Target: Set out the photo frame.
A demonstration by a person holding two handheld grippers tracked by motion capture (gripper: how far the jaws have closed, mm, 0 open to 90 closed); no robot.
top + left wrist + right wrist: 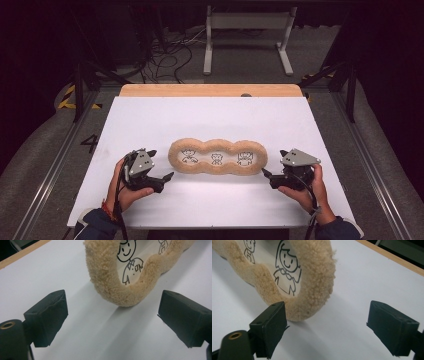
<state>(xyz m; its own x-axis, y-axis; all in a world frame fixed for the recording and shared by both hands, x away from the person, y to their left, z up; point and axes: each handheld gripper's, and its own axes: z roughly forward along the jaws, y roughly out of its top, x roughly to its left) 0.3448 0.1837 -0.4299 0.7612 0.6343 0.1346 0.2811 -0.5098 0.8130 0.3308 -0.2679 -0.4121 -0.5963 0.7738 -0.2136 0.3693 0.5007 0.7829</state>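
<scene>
A tan fuzzy three-lobed mat (217,157) lies in the middle of the white table, with a cartoon figure drawn in each of its white centres. My left gripper (161,165) rests just off its left end, jaws open and empty. In the left gripper view the mat's fuzzy rim (112,287) sits a little beyond the open gripper (112,320). My right gripper (274,164) rests off the mat's right end, also open. In the right gripper view the mat's rim (312,295) lies just ahead of the left jaw, and the gripper (327,327) holds nothing.
The white tabletop (210,120) has a wooden strip (210,90) along its far edge. Beyond it stand a white metal frame (247,35) and loose cables (165,60) on the floor. Dark stand legs flank the table on both sides.
</scene>
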